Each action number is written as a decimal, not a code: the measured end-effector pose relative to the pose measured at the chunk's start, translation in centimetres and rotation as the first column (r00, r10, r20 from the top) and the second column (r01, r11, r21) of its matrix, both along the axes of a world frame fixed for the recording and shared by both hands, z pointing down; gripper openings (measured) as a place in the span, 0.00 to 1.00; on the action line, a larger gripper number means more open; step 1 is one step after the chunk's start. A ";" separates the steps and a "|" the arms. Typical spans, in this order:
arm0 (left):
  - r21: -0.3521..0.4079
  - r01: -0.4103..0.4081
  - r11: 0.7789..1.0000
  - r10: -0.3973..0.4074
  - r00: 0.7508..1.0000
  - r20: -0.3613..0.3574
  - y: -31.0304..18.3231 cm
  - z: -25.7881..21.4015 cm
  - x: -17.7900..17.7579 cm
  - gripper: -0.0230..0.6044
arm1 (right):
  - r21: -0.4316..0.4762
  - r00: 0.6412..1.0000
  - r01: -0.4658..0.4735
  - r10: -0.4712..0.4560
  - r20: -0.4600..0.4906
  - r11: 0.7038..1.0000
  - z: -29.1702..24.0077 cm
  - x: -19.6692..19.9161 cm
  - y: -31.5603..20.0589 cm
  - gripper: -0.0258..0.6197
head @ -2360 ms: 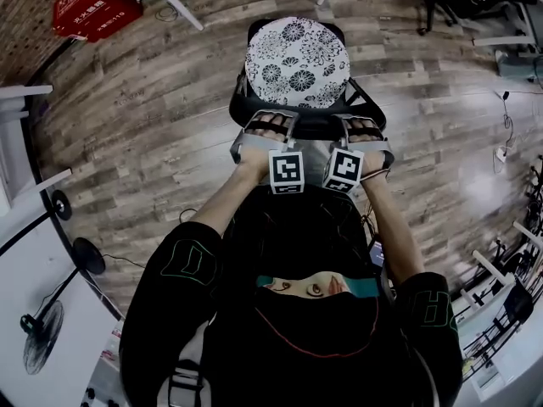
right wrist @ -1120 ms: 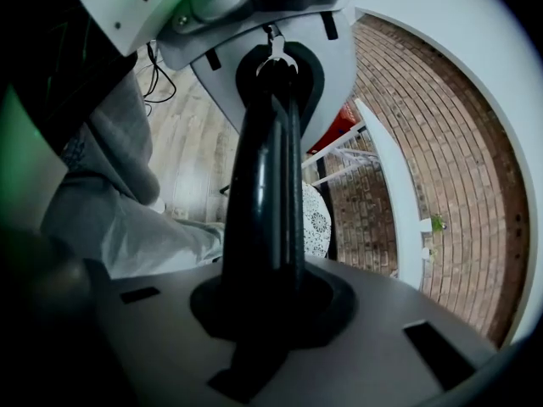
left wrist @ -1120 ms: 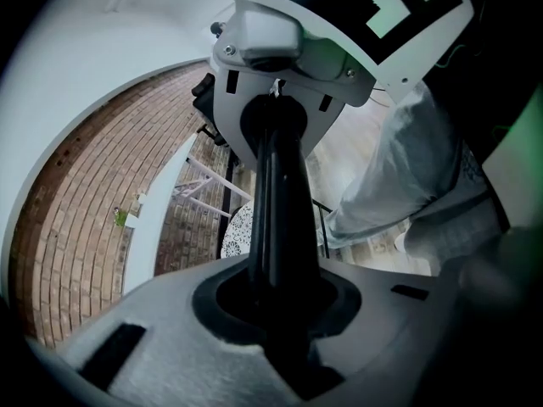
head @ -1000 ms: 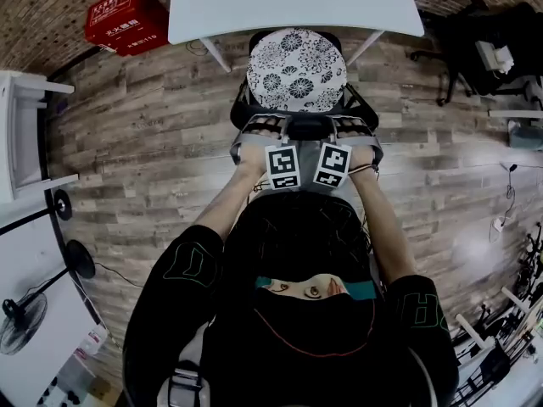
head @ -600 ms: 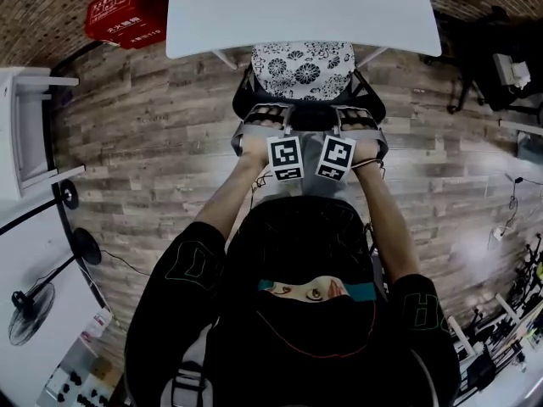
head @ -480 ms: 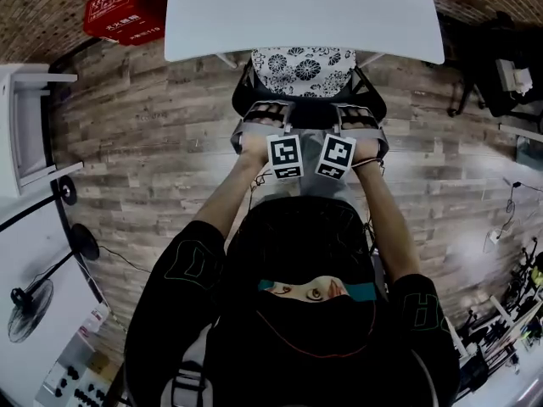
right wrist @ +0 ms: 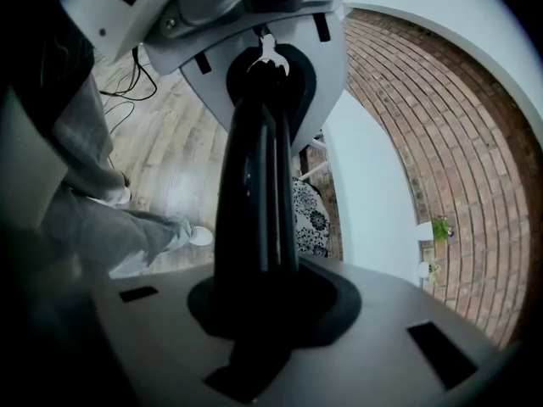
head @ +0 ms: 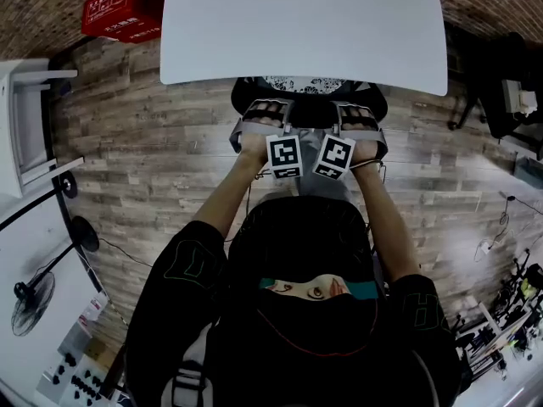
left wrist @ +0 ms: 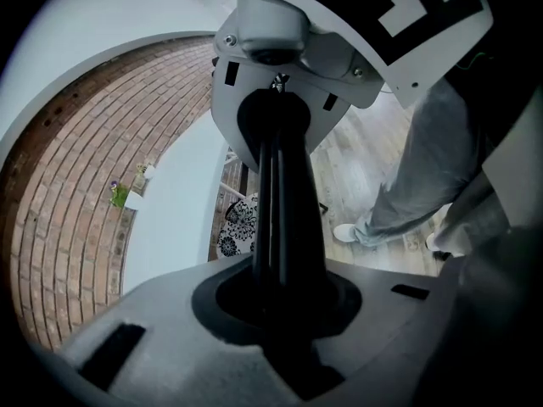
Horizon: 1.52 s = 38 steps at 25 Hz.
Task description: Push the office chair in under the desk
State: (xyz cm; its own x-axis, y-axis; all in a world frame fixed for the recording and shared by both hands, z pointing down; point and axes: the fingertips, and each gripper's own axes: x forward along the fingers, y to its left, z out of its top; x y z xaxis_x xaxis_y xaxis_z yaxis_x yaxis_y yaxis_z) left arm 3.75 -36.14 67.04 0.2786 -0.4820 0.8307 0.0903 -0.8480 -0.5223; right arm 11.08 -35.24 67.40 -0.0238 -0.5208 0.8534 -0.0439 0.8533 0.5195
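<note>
The office chair is mostly beneath the white desk [head: 305, 24]. Only its black backrest [head: 311, 108] and a sliver of the floral seat cushion [head: 305, 82] show at the desk's near edge. My left gripper [head: 288, 117] and right gripper [head: 338, 117] point inward at each other along the top of the backrest. In the left gripper view the left gripper [left wrist: 270, 168] has its jaws nearly together on a thin black edge. The right gripper [right wrist: 265, 142] looks the same, with its jaws opening slightly. The cushion [left wrist: 237, 227] [right wrist: 307, 219] shows under the desk [left wrist: 174, 202].
A red box [head: 119, 11] lies against the brick wall at far left. White shelving [head: 21, 134] and a floor fan [head: 34, 291] line the left side. Dark equipment [head: 501, 75] stands right of the desk. A small plant [right wrist: 439, 227] sits on the desk. The person's legs [left wrist: 399, 202] are close behind.
The chair has rolled forward under the desk, so the floral cushion is now almost all hidden by the desktop. Both grippers stayed on the backrest and moved forward with it.
</note>
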 end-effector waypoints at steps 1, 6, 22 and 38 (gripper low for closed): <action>-0.002 -0.001 1.000 0.001 1.000 0.008 -0.4 0.0 0.0 0.15 | 0.000 1.000 0.000 0.000 0.002 1.000 0.0 0.1 -0.5 0.15; -0.011 -0.006 1.000 0.007 1.000 0.028 -2.4 -0.1 0.5 0.15 | 0.015 1.000 0.004 -0.004 0.012 1.000 -0.4 0.6 -2.8 0.16; 0.012 -0.016 1.000 0.015 1.000 0.019 -4.4 -0.3 0.0 0.16 | 0.004 1.000 -0.017 0.017 0.024 1.000 -0.1 -0.2 -4.2 0.17; -0.030 0.044 0.999 -0.047 0.993 -0.109 -2.6 -3.3 -1.7 0.36 | -0.173 0.911 -0.228 0.272 0.309 0.958 -5.4 -2.1 -1.4 0.35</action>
